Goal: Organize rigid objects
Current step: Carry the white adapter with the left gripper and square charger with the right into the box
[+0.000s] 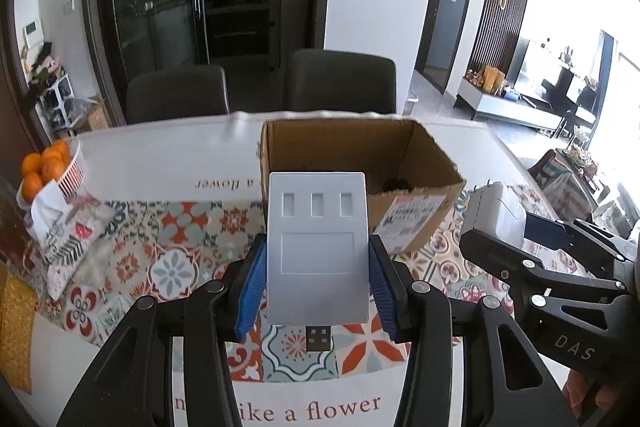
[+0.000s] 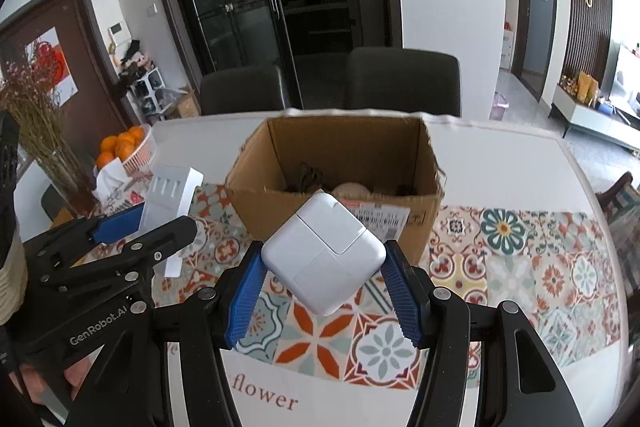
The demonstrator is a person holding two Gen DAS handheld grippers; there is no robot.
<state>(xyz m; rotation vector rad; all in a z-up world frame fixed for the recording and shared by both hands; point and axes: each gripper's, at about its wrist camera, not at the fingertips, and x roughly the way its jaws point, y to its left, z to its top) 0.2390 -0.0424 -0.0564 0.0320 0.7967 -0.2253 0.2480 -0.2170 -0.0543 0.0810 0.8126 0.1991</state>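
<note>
a white tabletop carries a cloth patterned with floral tiles and printed with the word "flower" along its white border. an open cardboard box stands on the cloth near the middle. towards the left edge sit a white basket of oranges and a patterned pouch, with a vase of dried stems beside them.

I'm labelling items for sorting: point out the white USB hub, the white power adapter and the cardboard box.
white USB hub (image 1: 317, 247): left wrist view, flat front face.
white power adapter (image 2: 324, 253): right wrist view, top face.
cardboard box (image 2: 256, 201): right wrist view, front wall.
</note>
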